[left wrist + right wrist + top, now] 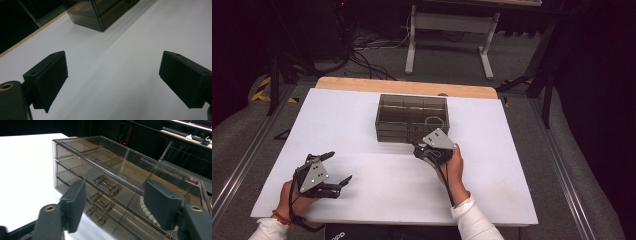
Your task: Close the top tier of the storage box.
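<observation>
Smoked-plastic drawer box [120,187] facing right claw [115,206], jaws wide, nothing gripped; could miss small handles [106,185], shove box across table [362,165]. Left claw [113,80] wide, idle.

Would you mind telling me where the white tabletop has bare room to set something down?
The white tabletop is bare left of the smoky drawer box, and between the left gripper and right gripper. The strip right of the box is free too. It is crowded at the box front, where the right gripper sits.
</observation>
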{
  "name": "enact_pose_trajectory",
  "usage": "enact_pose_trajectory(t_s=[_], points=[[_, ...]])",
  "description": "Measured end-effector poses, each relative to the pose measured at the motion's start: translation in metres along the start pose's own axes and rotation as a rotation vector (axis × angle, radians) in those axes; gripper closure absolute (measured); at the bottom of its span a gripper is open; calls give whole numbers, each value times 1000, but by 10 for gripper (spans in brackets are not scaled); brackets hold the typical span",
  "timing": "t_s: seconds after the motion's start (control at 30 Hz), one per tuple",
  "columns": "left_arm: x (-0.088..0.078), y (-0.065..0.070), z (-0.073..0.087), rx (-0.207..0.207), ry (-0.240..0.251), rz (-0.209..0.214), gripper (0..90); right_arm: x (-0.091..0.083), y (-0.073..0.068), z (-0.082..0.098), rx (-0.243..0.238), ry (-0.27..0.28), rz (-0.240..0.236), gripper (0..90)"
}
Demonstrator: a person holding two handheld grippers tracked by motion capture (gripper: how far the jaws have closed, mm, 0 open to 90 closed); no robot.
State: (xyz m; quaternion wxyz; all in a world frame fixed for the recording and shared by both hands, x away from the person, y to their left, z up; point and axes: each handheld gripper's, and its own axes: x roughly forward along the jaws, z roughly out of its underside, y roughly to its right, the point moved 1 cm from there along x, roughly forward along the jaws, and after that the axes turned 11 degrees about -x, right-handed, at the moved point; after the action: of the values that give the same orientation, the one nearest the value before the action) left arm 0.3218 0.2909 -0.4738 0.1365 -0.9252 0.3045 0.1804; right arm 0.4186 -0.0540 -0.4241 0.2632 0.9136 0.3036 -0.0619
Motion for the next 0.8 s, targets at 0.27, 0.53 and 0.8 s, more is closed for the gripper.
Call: enact_pose_trajectory(t_s=[0.27, 0.53, 0.8], points=[[0, 0, 0, 1, -2, 5, 98, 0, 2, 1, 40, 18, 21, 220], [0, 0, 0, 0, -2, 3, 95, -1, 1, 0, 43, 20, -10, 115], [0, 0, 0, -1, -1, 5, 94, -2, 0, -1, 40, 20, -41, 110]])
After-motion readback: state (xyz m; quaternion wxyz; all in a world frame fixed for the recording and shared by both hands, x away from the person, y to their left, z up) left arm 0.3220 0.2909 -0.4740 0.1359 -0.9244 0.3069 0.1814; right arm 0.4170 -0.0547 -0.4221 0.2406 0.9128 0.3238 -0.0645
